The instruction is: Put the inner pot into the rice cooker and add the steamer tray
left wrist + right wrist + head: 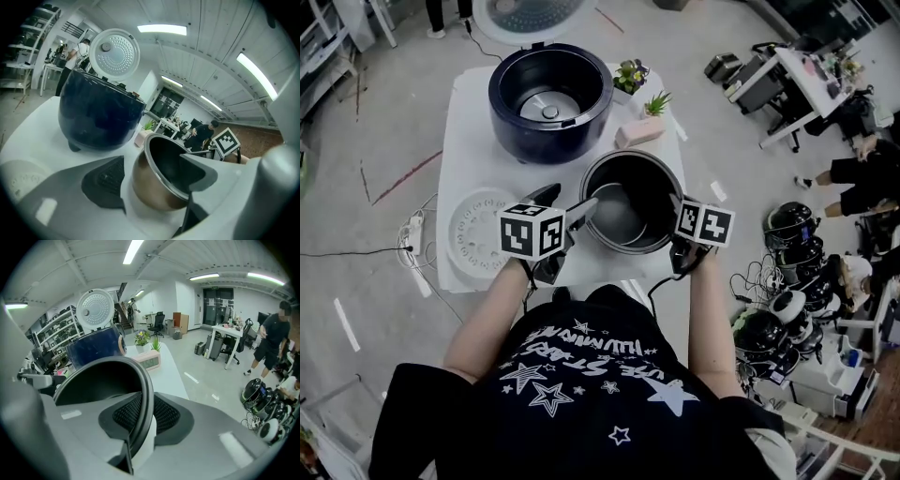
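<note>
Step in hand, I judge: taking hold of the silver metal inner pot [619, 223], which stands on the white table [469, 141] just in front of the open dark-blue rice cooker [502, 103]. The right gripper [140, 413] is clamped on its rim. The left gripper [152, 161] straddles the opposite rim, jaws apart (not yet pinching). Next it should close, then both lift the pot level into the cooker. The white perforated steamer tray [473, 230] lies left. No brand is legible, and the black shirt [581, 394] has upside-down lettering I cannot read.

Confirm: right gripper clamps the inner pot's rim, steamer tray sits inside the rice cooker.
Wrong on the tray: the head view shows the steamer tray on the table, not inside the rice cooker. The right gripper does clamp the inner pot's rim.
</note>
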Available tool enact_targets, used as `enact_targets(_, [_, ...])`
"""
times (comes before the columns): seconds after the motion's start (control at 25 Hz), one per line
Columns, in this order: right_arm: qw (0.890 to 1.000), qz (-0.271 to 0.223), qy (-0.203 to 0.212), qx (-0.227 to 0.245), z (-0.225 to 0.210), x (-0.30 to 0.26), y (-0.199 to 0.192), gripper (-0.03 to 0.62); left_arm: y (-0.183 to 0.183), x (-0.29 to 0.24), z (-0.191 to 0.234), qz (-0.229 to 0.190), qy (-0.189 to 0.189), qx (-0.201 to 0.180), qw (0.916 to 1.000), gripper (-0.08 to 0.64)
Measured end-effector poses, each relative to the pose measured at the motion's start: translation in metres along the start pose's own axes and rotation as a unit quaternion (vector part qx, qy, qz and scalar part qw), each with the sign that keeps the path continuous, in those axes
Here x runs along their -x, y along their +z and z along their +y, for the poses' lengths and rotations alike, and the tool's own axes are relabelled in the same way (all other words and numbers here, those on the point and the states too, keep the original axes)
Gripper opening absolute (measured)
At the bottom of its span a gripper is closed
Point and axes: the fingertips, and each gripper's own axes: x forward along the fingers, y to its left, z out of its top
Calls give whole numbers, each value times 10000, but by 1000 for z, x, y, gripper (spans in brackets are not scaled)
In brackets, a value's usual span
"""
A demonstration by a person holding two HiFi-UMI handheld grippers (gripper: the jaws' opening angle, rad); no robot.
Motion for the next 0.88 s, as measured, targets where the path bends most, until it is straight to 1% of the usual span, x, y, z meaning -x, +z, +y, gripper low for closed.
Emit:
enact_targets(0.08, [10000,-22,60,-17,1,-1,0,97,0,-5,-2,6,79,7,10000,368])
enact_targets(0.2, [9998,-108,190,-48,1,-1,1,97,-7,-15,-5,281,203,-95,9994,351])
enact_targets(0.28, [9994,-128,316,-58,3,-1,1,97,-14,-20,-5,482,303,-92,9983,333])
enact_targets(0.44, [9986,-81,512,93,5,-4,1,106,-23,-29,0,840,578,-115,9947,244])
enact_targets(0.56, [9975,-65,649,266,6,-6,1,115,-23,-33,-1,892,723,-119,9933,209])
enact_targets(0.64, [9964,-49,776,331,8,-8,1,115,-23,-34,-1,897,854,-49,9923,151])
enact_targets(0.72, [9956,-23,863,369,9,-10,1,114,-25,-36,-1,909,991,54,9909,134])
enact_targets(0.88, [9957,94,844,366,8,-13,1,103,-23,-38,2,822,1188,249,9892,103])
